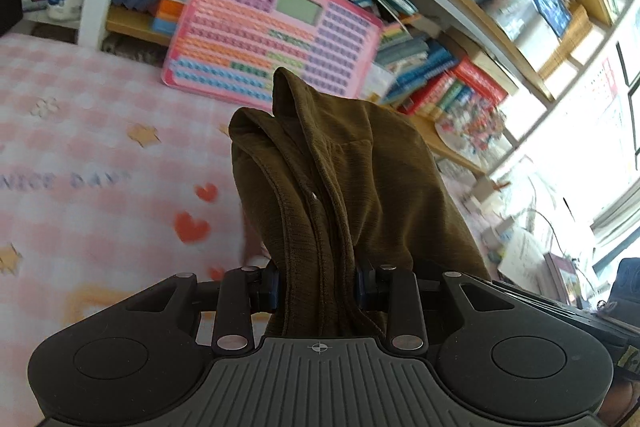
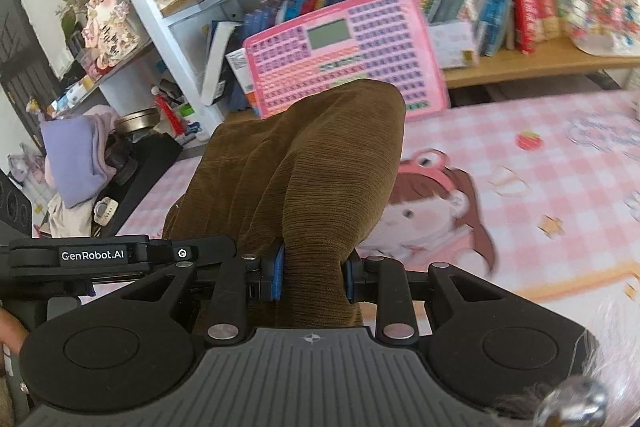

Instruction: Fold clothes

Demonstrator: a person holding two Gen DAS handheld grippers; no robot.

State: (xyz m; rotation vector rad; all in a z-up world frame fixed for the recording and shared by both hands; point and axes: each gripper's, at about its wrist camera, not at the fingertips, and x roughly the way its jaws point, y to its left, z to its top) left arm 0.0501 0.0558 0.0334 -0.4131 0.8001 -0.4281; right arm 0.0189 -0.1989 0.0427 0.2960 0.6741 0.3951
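Holding the brown garment [image 1: 352,187] bunched and lifted above the pink checked mat [image 1: 100,147]: left gripper [image 1: 318,287] and right gripper [image 2: 314,277] both clamped on it. No flat fold visible yet; laying and folding remain

Crowded wooden bookshelves [image 2: 520,67] rise behind a pink checked mat [image 2: 540,187], with bright window light [image 1: 580,147] alongside.
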